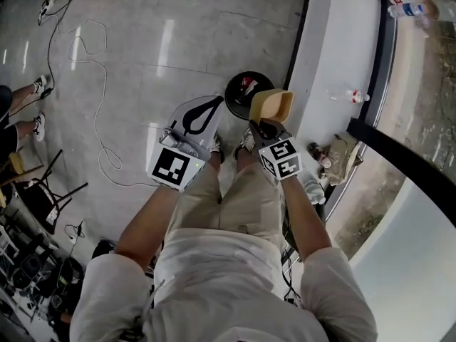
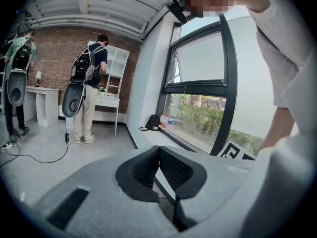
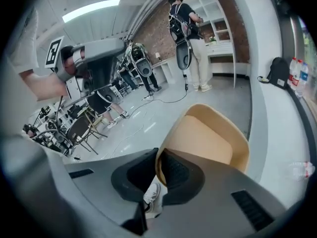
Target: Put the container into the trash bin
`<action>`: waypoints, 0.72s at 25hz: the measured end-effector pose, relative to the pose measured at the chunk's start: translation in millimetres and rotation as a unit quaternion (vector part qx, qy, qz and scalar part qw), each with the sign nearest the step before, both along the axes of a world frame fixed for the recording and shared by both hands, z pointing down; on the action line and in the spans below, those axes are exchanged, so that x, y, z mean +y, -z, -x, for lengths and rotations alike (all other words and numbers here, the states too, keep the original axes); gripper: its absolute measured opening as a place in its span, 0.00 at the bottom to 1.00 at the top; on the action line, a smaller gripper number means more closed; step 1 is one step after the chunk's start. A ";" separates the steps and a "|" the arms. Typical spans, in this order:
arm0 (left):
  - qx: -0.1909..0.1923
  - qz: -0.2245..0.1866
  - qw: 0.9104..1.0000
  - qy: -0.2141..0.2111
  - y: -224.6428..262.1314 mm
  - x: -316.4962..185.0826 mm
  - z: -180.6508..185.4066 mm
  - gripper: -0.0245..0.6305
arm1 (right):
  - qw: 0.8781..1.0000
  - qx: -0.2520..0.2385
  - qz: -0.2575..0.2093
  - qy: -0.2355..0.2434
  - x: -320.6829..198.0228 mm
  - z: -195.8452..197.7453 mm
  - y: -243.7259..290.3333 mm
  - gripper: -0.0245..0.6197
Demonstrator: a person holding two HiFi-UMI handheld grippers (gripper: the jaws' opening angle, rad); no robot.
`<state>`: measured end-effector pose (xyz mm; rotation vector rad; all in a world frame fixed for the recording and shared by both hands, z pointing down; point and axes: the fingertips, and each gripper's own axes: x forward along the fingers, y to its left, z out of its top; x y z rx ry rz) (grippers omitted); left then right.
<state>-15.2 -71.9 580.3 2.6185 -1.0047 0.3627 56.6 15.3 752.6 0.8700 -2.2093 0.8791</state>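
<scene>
One container (image 1: 274, 105), clamped by its rim in the right gripper (image 1: 265, 125), hangs over the bin's (image 1: 228, 97) right edge. Left of the bin, the left gripper (image 1: 211, 105) is closed, empty.

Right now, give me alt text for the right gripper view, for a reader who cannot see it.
The right gripper is shut on the rim of a tan container, held above a grey floor. Behind, a person stands at white shelves by a brick wall.
</scene>
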 end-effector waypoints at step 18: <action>-0.030 0.024 0.999 -0.021 -123.9 11.9 -6.1 0.06 | 0.994 0.008 0.077 0.077 18.4 16.6 -160.0 0.07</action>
